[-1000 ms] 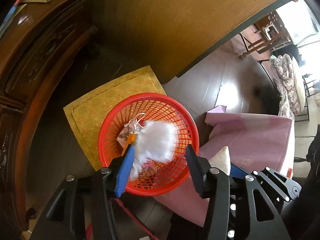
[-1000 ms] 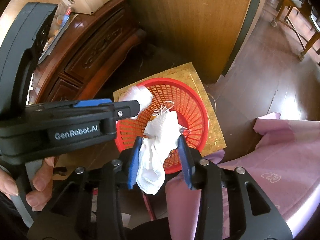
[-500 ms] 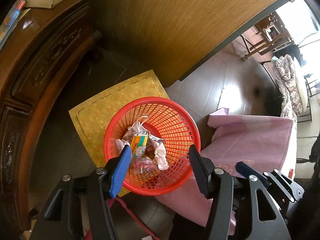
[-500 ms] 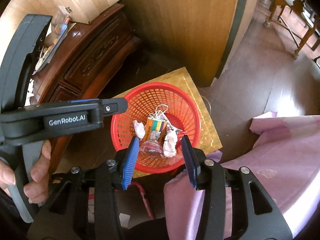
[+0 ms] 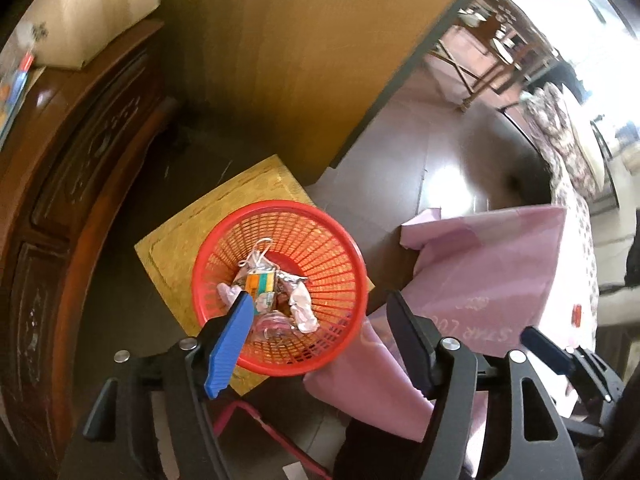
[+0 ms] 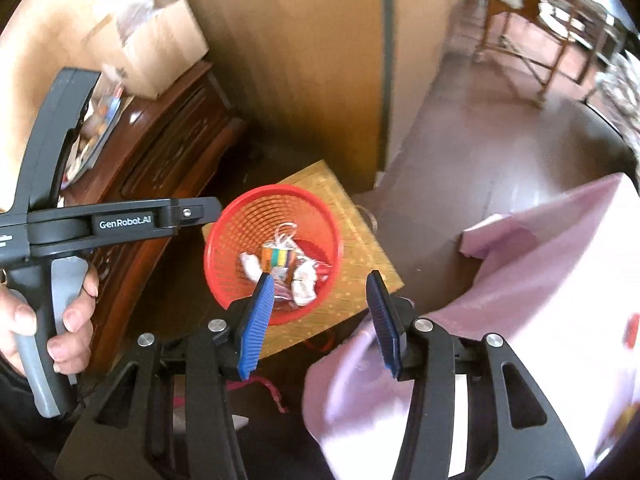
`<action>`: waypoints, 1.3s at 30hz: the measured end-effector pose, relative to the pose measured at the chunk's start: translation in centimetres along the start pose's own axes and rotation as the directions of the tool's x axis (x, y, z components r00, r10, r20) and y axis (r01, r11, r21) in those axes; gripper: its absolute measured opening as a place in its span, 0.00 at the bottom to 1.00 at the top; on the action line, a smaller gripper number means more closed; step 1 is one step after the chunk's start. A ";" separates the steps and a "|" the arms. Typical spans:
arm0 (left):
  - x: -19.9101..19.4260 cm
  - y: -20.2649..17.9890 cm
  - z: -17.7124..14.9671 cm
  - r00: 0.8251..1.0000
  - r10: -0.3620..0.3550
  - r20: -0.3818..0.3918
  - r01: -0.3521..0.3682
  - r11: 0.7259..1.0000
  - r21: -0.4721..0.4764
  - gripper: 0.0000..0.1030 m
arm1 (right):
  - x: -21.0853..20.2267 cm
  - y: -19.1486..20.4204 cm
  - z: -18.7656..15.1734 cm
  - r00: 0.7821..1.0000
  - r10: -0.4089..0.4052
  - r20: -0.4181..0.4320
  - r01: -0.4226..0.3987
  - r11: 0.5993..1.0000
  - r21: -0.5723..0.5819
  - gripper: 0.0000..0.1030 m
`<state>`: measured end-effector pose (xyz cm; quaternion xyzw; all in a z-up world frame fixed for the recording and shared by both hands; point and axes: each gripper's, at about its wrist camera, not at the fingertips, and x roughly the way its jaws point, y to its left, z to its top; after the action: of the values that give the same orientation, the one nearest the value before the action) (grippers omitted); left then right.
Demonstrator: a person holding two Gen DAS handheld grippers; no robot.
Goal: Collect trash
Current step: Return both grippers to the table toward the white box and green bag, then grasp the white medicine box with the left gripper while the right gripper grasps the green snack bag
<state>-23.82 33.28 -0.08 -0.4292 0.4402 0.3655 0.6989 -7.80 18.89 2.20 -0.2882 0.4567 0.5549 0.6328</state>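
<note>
Nearest the lens, we find the left gripper [image 5: 320, 332] with its fingers [image 5: 230, 344] spread and opening further; nothing is clamped between them. The right gripper [image 6: 322, 320] shows the same condition: its fingers [image 6: 256, 320] are parted, widening, and empty. In the right wrist view, we also see a hand [image 6: 44, 316] wrapped around the grey handle of the left tool at the left edge of the frame.

Just beyond the fingertips, we locate the red basket [image 5: 340, 256], a round mesh container standing upright on a yellow mat [image 5: 180, 248] on the dark floor [image 5: 440, 168]. The trash [image 5: 264, 284] lies inside the basket at its bottom: crumpled white tissues, a small orange-and-green carton and a scrap of clear wrapper, all piled against one another. No item touches either gripper.

To the right of the basket, a pink cloth [image 5: 500, 272] drapes over a surface and hangs close to the basket rim; we cannot tell whether it makes contact.

Further back on the left, a carved dark wooden cabinet [image 6: 168, 140] carries a cardboard box [image 6: 148, 44]. Behind the mat, a wooden panel [image 5: 300, 60] stands upright. In the far right background, wooden chairs [image 6: 532, 40] stand in a bright room, blurred.
</note>
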 end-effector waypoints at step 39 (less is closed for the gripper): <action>7.7 -41.6 -11.3 0.999 -0.045 -0.021 0.044 0.606 0.794 0.84 | -12.9 -30.7 -19.0 0.766 -0.637 -0.085 0.511 0.524 0.682 0.76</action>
<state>12.40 8.71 1.57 -0.0854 0.5453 0.1155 0.8258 17.35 -10.04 1.55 -0.1251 0.4452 0.1342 0.8765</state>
